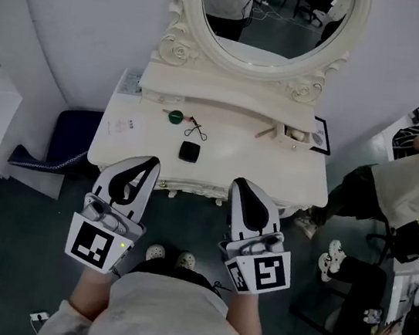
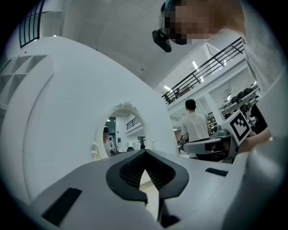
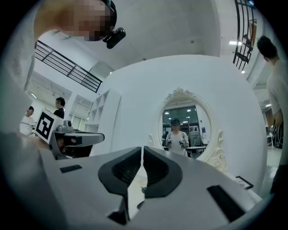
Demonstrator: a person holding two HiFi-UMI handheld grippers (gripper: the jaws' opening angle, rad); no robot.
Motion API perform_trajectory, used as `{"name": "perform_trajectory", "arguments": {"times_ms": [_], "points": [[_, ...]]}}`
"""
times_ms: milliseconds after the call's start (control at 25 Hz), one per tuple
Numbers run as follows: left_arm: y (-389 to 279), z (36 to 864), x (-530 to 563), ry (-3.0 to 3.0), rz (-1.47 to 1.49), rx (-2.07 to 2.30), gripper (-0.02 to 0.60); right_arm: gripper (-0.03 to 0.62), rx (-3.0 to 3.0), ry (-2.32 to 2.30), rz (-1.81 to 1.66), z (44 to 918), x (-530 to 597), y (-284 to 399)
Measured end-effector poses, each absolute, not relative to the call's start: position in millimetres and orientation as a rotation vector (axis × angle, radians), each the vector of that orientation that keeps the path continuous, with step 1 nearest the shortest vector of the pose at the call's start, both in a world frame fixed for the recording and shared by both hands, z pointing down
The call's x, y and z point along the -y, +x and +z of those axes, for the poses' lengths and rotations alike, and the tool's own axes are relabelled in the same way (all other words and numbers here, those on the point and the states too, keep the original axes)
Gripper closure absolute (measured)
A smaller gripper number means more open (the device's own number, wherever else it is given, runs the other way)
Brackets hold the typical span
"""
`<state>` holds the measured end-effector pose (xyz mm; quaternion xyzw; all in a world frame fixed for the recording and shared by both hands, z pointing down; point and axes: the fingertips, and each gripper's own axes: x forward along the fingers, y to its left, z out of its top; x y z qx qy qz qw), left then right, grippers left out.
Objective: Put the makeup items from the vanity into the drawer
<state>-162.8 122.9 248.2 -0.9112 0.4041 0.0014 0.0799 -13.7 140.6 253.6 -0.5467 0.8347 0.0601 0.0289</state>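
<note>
Here, the left gripper (image 1: 148, 165) and right gripper (image 1: 240, 184) are held, jaws together and empty, before the vanity (image 1: 234, 157), where a compact (image 1: 189, 150) and curler (image 1: 195, 130) are laid.

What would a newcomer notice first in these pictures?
The ornate oval mirror stands at the top, over a white vanity. A green disc and a black case lie on it. The left gripper and right gripper hang before its front edge, jaws shut.

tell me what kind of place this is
Probably a staged corner inside a big workshop hall: an ornate white vanity with an oval mirror stands against a curved white backdrop, while a mezzanine railing and another person show beyond.
</note>
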Motion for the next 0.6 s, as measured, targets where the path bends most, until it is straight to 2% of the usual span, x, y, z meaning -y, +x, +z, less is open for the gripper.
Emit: {"name": "perform_trajectory", "arguments": {"times_ms": [600], "points": [[-171.6, 246.1, -108.8, -2.726, 0.022, -1.163, 0.571, 0.566, -2.555, -1.706, 0.186, 254.7, -128.7, -26.4]]}}
